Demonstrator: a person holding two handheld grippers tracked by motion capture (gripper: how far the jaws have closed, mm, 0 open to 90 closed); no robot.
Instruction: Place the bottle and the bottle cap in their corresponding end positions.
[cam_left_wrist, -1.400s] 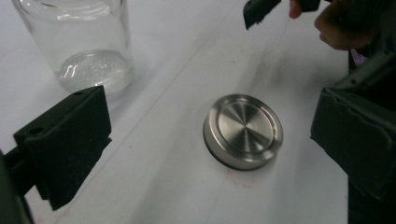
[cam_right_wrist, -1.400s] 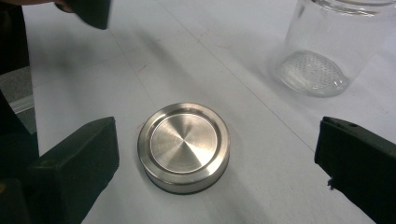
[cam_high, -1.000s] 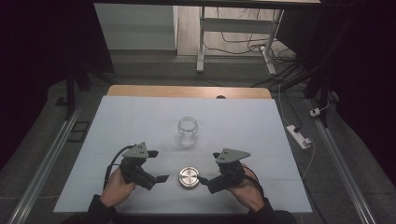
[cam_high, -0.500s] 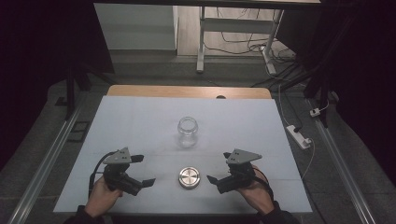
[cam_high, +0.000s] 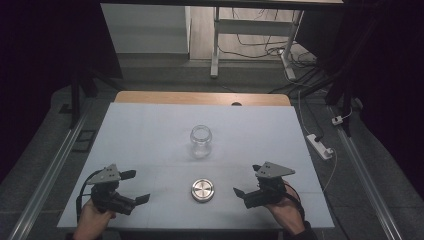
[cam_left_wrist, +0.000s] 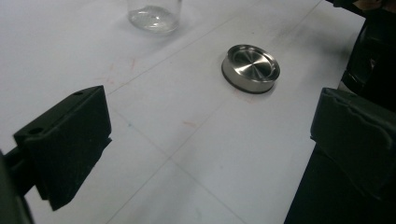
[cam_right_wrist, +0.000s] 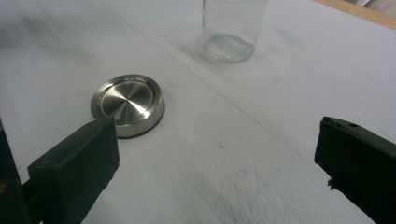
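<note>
While both the left gripper (cam_high: 135, 187) and right gripper (cam_high: 248, 182) sit wide open and empty low in the frame, the metal lid (cam_high: 202, 190) between them looks rigid, slick, best pinched across its rim, and the fragile-looking glass jar (cam_high: 200, 141) stands mid-frame.

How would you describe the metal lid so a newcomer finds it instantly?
On the white table, look near the front edge, midway between the person's two hands. The metal lid lies flat there, a round steel disc apart from the clear glass jar standing behind it.
</note>
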